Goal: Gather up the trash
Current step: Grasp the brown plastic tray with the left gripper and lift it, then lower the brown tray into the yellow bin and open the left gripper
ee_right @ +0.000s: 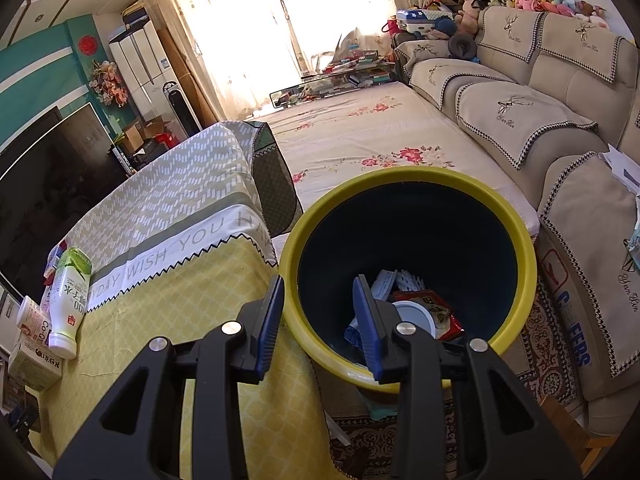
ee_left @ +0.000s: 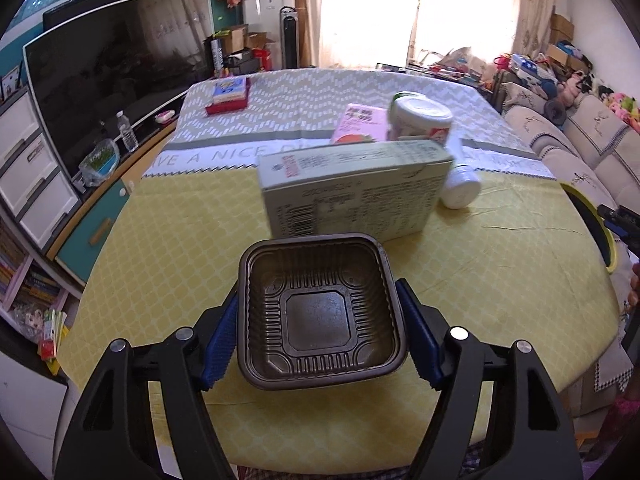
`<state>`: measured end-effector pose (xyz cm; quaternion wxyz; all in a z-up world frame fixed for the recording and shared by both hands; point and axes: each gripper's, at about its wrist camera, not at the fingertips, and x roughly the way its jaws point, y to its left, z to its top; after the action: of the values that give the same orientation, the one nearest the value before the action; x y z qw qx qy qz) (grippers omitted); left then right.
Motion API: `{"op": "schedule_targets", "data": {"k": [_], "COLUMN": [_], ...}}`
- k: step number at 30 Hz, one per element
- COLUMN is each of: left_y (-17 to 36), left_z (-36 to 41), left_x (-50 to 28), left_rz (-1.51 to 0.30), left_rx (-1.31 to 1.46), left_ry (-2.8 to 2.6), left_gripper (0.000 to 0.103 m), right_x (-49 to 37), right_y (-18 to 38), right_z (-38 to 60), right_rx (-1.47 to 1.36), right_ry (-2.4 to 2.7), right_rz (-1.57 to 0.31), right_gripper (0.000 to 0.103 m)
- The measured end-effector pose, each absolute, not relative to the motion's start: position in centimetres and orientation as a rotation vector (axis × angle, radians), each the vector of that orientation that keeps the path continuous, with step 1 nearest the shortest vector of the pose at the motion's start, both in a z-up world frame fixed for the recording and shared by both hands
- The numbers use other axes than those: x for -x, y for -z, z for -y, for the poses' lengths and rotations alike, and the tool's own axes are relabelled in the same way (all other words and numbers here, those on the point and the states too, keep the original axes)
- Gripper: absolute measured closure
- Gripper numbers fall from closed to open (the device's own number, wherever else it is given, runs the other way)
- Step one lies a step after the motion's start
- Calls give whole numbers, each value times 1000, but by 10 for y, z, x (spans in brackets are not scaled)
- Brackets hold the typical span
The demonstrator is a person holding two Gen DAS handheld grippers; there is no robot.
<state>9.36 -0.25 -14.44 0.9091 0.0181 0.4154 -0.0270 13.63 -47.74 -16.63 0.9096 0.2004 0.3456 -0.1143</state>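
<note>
The left gripper (ee_left: pixel 320 316) sits at the bottom centre of its view with its blue pads (ee_left: pixel 220 340) against the two side walls of a brown plastic tray (ee_left: pixel 320 312), clamped on it or very nearly so; the tray is square, ribbed, empty and open side up, so a squeeze across its sides looks the natural way to take it. It appears to rest on the yellow tablecloth (ee_left: pixel 160 240), though a slight lift cannot be ruled out. Just beyond it, mid-frame, lies a pale green carton (ee_left: pixel 352 188) on its side, with a white bottle (ee_left: pixel 460 190) at its right end, a white jar (ee_left: pixel 420 118) and a pink packet (ee_left: pixel 360 124) behind, all likely waiting their turn. In the right wrist view, the right gripper (ee_right: pixel 320 320) at lower centre straddles the yellow rim of the bin (ee_right: pixel 408 176), one pad outside and one inside, gripping the wall, probably to steady the bin close against the table edge. Wrappers and a white lid (ee_right: pixel 412 316) already lie in the bin's dark bottom. A green-capped white bottle (ee_right: pixel 70 300) lies at the left edge of that frame.
</note>
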Motion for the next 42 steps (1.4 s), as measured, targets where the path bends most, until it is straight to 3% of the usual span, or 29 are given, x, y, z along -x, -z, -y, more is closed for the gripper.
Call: {"op": "schedule_targets", "data": {"k": [11,23,38,42], "left_y": [118,86,129,133], "left_z": [78,233,434,458], "left_x": [-102,-150,-206,-207], "left_rz": [-788,-699,-785,-785], "left_rx": [-64,-175,-317,-328], "left_ry": [274,574,773,781], "left_gripper": [31,31,30,25], "right_x": [-115,-89,-56,-46], "right_y": [150,145,156,155], "right_z": [486,528,590,598], "right_rx": [-418,-460,-483,-487], "right_ry": [237,318,480,506], "right_rz": [-659,-618,-616,-607], "right_gripper": [64,62,53,48]}}
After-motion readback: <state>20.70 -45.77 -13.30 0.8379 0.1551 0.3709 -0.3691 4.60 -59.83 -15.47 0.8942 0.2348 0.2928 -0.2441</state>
